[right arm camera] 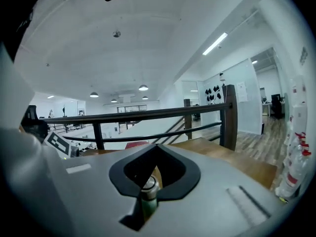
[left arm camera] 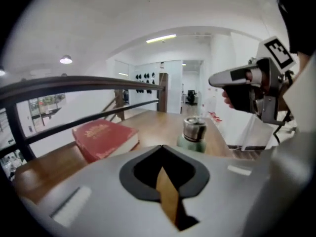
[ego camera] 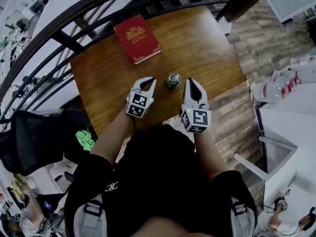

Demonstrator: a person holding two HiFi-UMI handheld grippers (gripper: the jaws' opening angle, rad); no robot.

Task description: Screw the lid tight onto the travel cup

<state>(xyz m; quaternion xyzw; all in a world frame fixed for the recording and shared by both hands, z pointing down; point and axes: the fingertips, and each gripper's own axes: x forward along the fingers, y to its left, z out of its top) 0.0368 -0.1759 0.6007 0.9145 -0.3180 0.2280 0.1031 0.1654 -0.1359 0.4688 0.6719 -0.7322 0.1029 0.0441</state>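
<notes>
Nearest the person, over the near edge of the wooden table, both tongs are pressed together on nothing. The left gripper has its jaw tips meeting in its own view, with only bare wood showing through the gap behind them. The right gripper is closed the same way; the cup seen through its gap stands beyond the tips, not between them. Just past and between the two, near the middle of the near edge, the travel cup stands upright and apart from both. It has a pale green body with a steel-coloured lid sitting on top, though no view shows whether that lid is already turned home. The cup looks rigid and narrow, and I judge it light if empty. It would tip or spin on the smooth wood if only its top were twisted. The coated body looks slick, so one gripper should clamp it low and square while the other takes the lid across its side wall, where the metal gives the pads a straight face. Further back, toward the far left corner, lies a red book, well apart from the cup. Beyond the far edge runs a dark railing.
</notes>
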